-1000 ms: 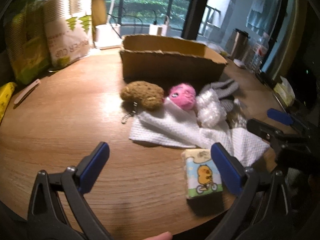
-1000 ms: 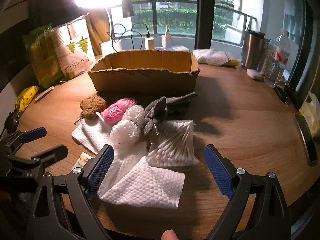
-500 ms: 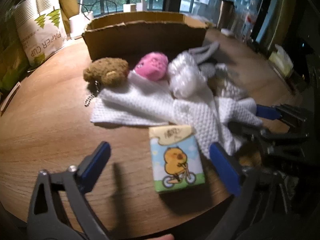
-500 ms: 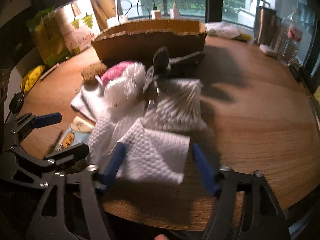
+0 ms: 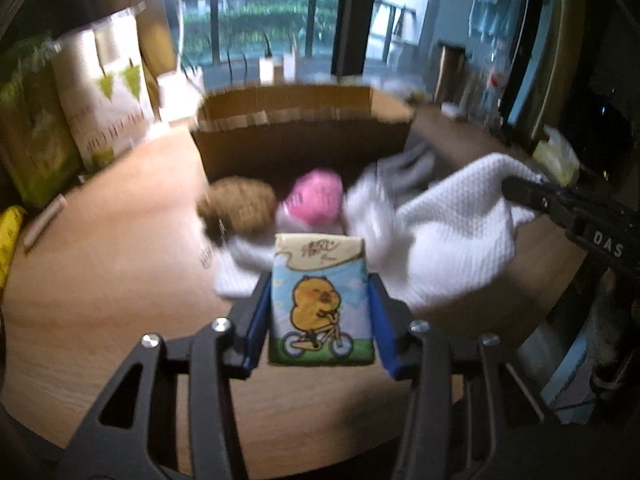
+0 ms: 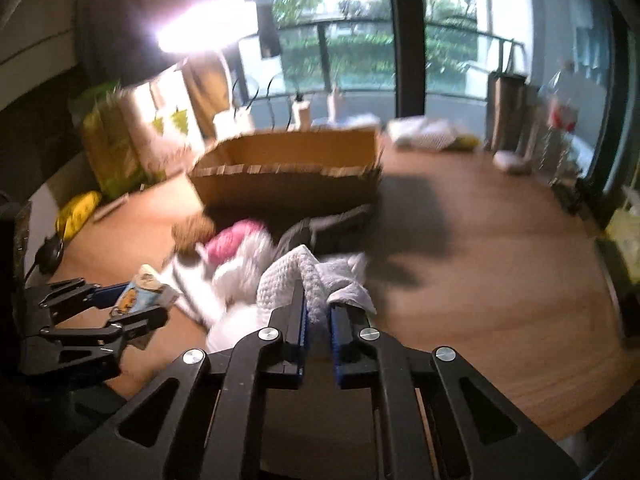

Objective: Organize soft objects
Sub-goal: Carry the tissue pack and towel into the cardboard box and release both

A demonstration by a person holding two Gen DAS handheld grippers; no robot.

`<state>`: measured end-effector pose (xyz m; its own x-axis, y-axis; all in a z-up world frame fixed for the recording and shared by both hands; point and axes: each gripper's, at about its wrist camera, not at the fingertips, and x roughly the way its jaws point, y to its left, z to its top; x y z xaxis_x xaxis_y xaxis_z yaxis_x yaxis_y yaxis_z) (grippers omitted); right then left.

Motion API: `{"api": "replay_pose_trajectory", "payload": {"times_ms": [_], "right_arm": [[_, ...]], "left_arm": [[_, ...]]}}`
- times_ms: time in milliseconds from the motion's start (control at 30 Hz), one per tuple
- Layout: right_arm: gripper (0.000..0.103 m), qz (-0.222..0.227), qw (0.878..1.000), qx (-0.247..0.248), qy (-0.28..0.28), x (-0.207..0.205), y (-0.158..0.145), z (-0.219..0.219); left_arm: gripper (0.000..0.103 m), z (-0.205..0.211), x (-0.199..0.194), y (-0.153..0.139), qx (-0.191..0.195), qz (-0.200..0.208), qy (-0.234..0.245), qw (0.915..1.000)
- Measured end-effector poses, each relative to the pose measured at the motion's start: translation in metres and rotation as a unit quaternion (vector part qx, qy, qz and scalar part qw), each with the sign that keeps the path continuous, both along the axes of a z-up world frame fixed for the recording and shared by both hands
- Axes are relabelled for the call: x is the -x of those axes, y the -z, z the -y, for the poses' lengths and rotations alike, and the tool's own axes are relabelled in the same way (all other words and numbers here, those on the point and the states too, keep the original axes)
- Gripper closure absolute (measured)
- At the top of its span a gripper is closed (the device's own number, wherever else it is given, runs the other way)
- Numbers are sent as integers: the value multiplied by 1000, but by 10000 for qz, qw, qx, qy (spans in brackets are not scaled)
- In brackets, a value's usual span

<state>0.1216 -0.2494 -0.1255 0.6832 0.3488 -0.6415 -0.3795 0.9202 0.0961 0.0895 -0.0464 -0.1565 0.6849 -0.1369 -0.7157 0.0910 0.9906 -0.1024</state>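
Left gripper (image 5: pixel 322 316): lower centre of the left wrist view. Jaws have just been closing; blue pads now press both sides of a tissue pack (image 5: pixel 322 300) printed with a yellow chick on a bicycle. In the right wrist view the same pack (image 6: pixel 140 290) sits between black fingers at the left edge.

Right gripper (image 6: pixel 318 322): lower centre of the right wrist view. Jaws have just been closing to a narrow gap and pinch a fold of white waffle-weave cloth (image 6: pixel 294 276). In the left wrist view this cloth (image 5: pixel 452 236) hangs bunched from the black fingers at the right edge.

Remaining soft items, middle of the frame, just in front of the box: brown plush toy (image 5: pixel 238 206), pink plush toy (image 5: pixel 316 198), a blurred white bundle (image 6: pixel 244 256), a grey fabric piece (image 6: pixel 320 228). All touching or overlapping; exact layering cannot be told.

Cardboard box (image 5: pixel 288 124): open-topped, upper centre, behind the pile.

Wooden table (image 6: pixel 480 264): round-edged, bearing everything.

Upper left of the frame: white paper-cup bag (image 5: pixel 104 88), green package (image 5: pixel 32 140).

Motion blur throughout.
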Motion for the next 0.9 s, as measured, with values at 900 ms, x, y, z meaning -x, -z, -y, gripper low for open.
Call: {"api": "replay_pose_trajectory", "payload": {"times_ms": [900], "right_arm": [[92,1130,9932,-130,241,-23,-85,-7]], "left_arm": [[56,-22,-34,-97,145,1472,-82,9890]]}}
